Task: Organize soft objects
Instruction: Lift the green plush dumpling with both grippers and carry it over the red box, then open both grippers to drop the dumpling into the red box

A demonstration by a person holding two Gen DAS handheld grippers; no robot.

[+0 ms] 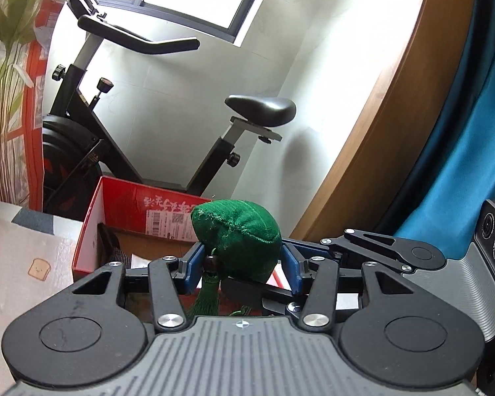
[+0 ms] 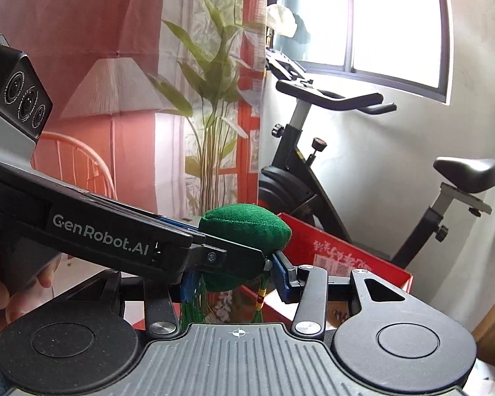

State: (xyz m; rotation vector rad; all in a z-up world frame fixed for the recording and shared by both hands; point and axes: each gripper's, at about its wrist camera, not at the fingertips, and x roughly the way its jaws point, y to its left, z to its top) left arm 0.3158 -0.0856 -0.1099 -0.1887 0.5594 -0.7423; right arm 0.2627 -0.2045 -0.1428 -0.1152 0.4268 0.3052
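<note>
A green stuffed sachet with a green tassel hangs between both grippers, above a red cardboard box. My left gripper is shut on the sachet's lower part, blue pads pressing its sides. My right gripper is also shut on the same sachet; the left gripper's body crosses in front of it from the left. The box lies just beyond, open at the top, with dark and striped items inside.
An exercise bike stands behind the box against a white wall. A plant-print curtain hangs at the left. A patterned cloth surface lies left of the box. A wooden edge and a blue cloth are at right.
</note>
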